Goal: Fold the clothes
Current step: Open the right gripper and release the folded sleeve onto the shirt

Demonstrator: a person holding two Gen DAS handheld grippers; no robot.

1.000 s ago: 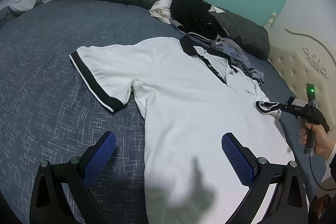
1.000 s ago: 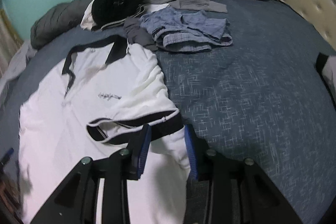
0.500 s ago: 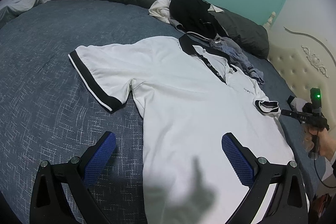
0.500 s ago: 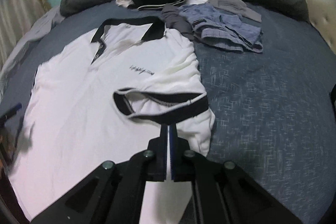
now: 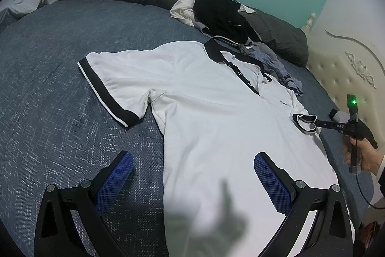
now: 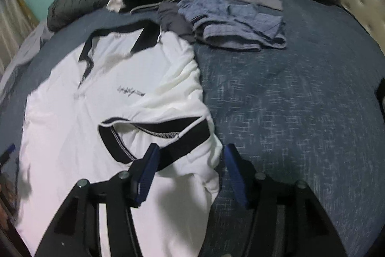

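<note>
White polo shirt (image 5: pixel 216 117) lies face up across the blue bedspread (image 5: pixel 48 88), far sleeve spread flat, near sleeve (image 6: pixel 154 136) already turned inward onto the chest. Right gripper (image 6: pixel 190 160), pressed together half a second ago just short of that black cuff, is now opening with cuff and shirt edge between its blue pads but not pinched; I judge a fresh bite to carry this side fold further. Left gripper (image 5: pixel 192 175) hovers spread wide over the hem, holding nothing; unfolded clothes pile (image 6: pixel 228 16) waits beyond the collar.
</note>
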